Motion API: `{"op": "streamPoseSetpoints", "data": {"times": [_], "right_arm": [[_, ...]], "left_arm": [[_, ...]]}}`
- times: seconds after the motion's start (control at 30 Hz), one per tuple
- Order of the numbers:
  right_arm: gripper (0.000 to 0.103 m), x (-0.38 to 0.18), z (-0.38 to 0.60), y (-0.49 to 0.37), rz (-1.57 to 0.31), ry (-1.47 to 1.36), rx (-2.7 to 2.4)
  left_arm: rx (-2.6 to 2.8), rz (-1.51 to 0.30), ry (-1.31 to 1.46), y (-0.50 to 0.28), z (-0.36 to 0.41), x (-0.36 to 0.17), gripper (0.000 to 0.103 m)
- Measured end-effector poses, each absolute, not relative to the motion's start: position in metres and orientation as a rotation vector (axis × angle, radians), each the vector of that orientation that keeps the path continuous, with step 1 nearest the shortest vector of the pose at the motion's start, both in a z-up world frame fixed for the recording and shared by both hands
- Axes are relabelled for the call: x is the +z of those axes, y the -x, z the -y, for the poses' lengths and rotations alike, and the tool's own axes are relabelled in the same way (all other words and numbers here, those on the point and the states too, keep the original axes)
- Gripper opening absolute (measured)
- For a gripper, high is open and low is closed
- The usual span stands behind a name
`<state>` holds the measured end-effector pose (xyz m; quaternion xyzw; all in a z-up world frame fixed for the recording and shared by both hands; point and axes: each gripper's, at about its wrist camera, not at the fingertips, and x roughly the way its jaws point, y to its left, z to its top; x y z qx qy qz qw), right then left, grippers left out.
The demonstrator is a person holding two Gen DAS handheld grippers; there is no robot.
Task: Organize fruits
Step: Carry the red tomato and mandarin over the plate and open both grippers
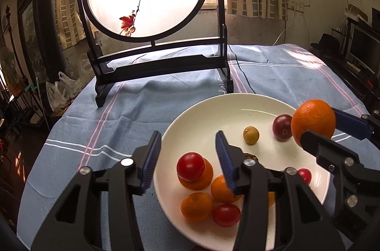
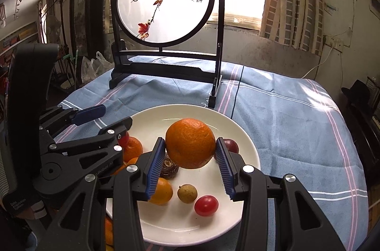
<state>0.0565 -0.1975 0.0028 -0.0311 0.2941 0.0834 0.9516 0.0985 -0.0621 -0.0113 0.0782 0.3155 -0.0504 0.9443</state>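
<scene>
Right gripper point(image 2: 190, 162): its fingers clasp the big orange point(image 2: 190, 143) at its widest girth, above the white plate point(image 2: 247, 144).
Left gripper point(image 1: 187, 156): fingers part-way spread, nothing between them; the near fingertip hangs over the plate's left rim.
Below the orange: a brown knobbly piece point(image 2: 169, 166) and a dark plum point(image 2: 230, 145) lie just under the fingers.
Ahead of the left fingers: a red tomato point(image 1: 191, 166) perched on a small orange point(image 1: 200, 176).
Risk, slip: I judge the round peel could roll out of the grip (the pads touch only two sides).
Risk, landing: dropped from there, it may knock the loose fruit off the plate.
Risk, stack: a nudge from the left finger would topple the tomato.
</scene>
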Motion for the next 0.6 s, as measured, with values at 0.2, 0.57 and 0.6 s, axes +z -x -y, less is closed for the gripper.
{"op": "streamPoseSetpoints", "data": {"times": [0.2,0.57,0.6], "right_arm": [[0.052,0.018,0.202,-0.047,-0.542,0.041,0.175],[0.063,0.024,0.18,0.016,-0.55,0.068,0.355],[0.063,0.017,0.177,0.023,-0.581,0.087,0.371]], "left_arm": [[-0.114,-0.628,-0.127,-0.096,0.055,-0.002,0.061],[-0.155,-0.546,-0.071,-0.051,-0.003,0.037,0.078],[-0.16,-0.552,-0.089,-0.043,-0.009,0.035,0.078]]}}
